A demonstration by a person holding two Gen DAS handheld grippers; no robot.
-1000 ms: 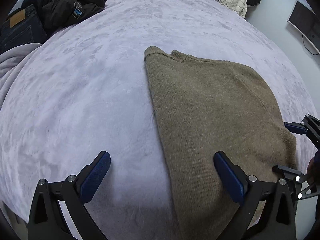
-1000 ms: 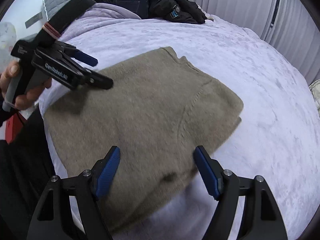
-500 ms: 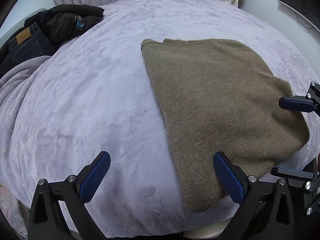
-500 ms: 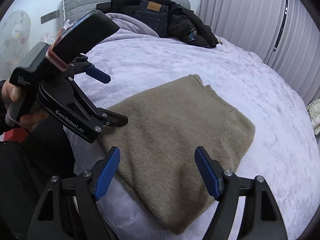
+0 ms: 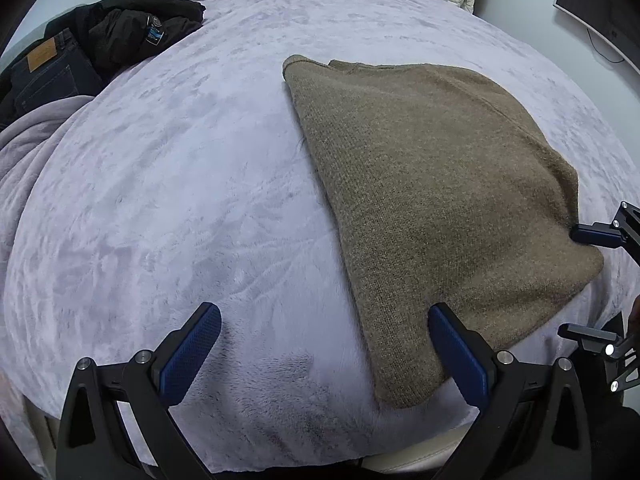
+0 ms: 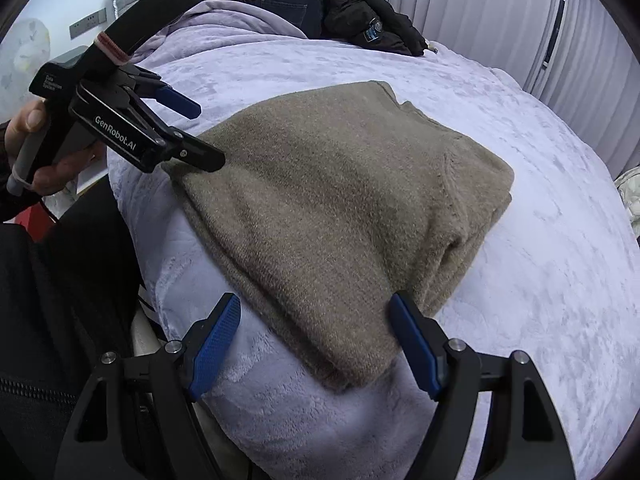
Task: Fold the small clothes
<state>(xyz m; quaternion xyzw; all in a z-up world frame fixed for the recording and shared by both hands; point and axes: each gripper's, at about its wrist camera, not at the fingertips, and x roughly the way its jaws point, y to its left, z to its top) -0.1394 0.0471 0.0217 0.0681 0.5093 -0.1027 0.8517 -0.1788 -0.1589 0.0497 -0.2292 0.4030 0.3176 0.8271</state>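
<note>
Sweater (image 5: pixel 432 184) olive-brown knit, folded flat on bed (image 5: pixel 180 200); left gripper (image 5: pixel 324 350) and right gripper (image 6: pixel 316 344) both spread, empty.

The folded sweater (image 5: pixel 432 200) is a coarse, fuzzy olive-brown knit, matt all over, and it lies on a blanket (image 5: pixel 180 200) of soft lilac plush whose short pile shows brushed, slightly shiny streaks. Both the left gripper (image 5: pixel 324 356) and the right gripper (image 6: pixel 316 348) have matt black plastic frames with small bright metal screws, and their fingers (image 6: pixel 216 344) carry blue pads with a fine dimpled texture. At the far edge lie dark denim jeans (image 5: pixel 48 76) with a tan leather-like patch and a black jacket (image 5: pixel 132 28) of smooth, faintly glossy cloth.
</note>
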